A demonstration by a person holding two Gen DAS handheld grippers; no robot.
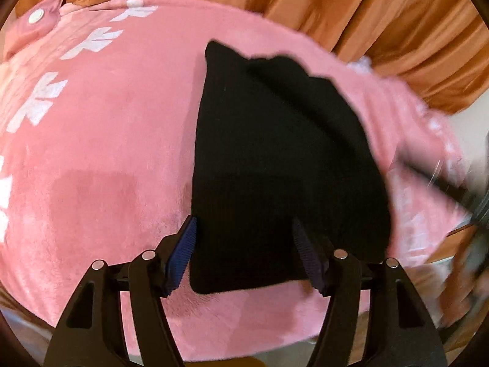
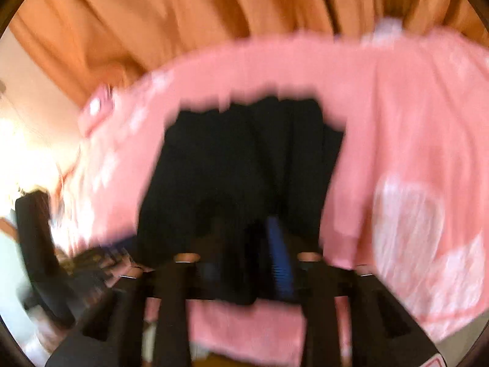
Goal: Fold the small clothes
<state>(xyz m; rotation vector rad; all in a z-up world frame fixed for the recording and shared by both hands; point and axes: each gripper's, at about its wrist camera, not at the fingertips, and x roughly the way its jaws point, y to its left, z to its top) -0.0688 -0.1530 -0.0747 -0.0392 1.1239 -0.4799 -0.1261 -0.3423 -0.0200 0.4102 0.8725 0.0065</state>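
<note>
A small black garment (image 1: 275, 159) lies folded on a pink blanket (image 1: 107, 153). My left gripper (image 1: 244, 238) is open, its blue-padded fingers (image 1: 183, 253) spread on either side of the garment's near edge, above it. In the right wrist view, which is heavily blurred, the black garment (image 2: 244, 165) fills the centre and its near edge lies between the fingers of my right gripper (image 2: 253, 253). One blue pad (image 2: 279, 257) shows beside the cloth. The jaws look narrow, but the blur hides whether they pinch the cloth.
The pink blanket (image 2: 412, 153) has white patterns and covers a rounded surface. An orange curtain (image 1: 366, 9) hangs behind it. A pink pillow corner with a white button (image 1: 36, 18) sits at the far left. A dark blurred object (image 2: 33, 244) stands at the left.
</note>
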